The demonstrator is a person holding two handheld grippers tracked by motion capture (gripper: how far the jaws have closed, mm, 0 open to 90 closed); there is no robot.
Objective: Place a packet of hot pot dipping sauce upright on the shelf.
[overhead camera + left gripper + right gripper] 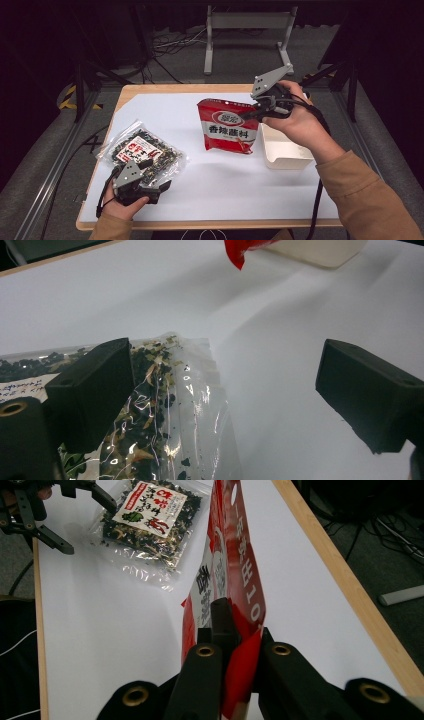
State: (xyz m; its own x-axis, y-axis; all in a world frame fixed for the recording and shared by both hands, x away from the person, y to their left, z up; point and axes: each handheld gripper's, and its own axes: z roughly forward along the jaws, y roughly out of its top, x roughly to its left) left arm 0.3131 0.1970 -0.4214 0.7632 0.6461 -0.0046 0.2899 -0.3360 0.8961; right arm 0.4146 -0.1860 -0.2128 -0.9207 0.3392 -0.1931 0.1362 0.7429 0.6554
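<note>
R gripper (257, 111) clamps the top edge of a glossy red plastic seasoning pouch (228, 131), hanging near the white table's (215, 185) far R side, beside an open cream plastic box (285, 150). L gripper (150, 187), jaws apart and empty, rests at the near-L corner by a clear bag of dark dried flakes (145, 150). Risk: the thin pinch on slick film could slip, dropping the pouch short of the box.

Red seasoning packet (227, 126) — white label, hanging upright above the white table (210, 190).
</note>
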